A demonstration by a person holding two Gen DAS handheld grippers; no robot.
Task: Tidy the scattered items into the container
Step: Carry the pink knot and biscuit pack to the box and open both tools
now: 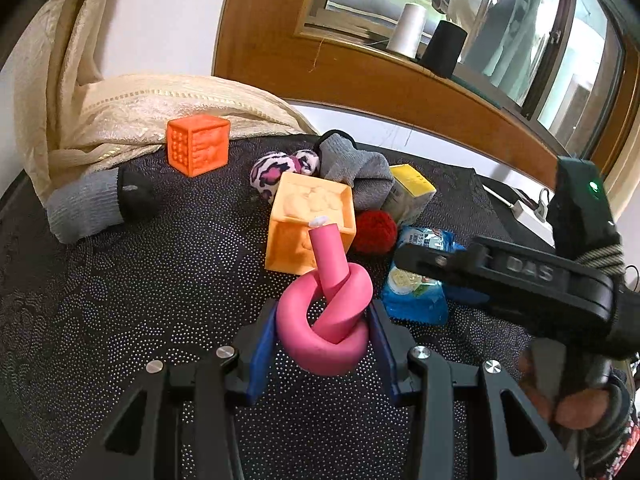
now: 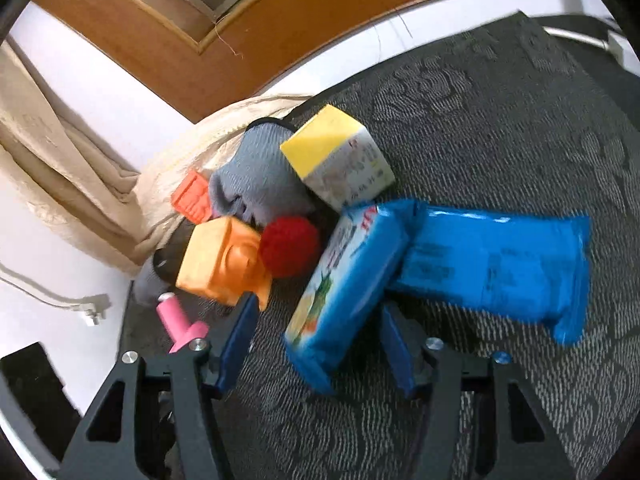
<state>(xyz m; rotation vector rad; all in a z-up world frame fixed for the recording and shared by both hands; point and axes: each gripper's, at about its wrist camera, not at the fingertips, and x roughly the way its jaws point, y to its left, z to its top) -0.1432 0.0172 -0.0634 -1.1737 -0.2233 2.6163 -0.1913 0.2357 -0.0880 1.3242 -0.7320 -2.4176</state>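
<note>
Left tongs (image 1: 322, 334) clamping pink knot (image 1: 325, 316), right tongs (image 2: 316, 344) seemingly unclosed

surface: dark patterned mat (image 1: 120, 304) with a dotted, embossed floral texture
backdrop: cream crinkly curtain fabric (image 1: 72, 92) bunched up at the mat's far-left edge
window: wooden brown window frame (image 1: 360, 76) behind it all
on the sill: white thread cone (image 1: 409, 30) just beside a black thread cone (image 1: 445, 48), both upright
off the mat: white power strip (image 2: 94, 309), cord trailing left
</note>
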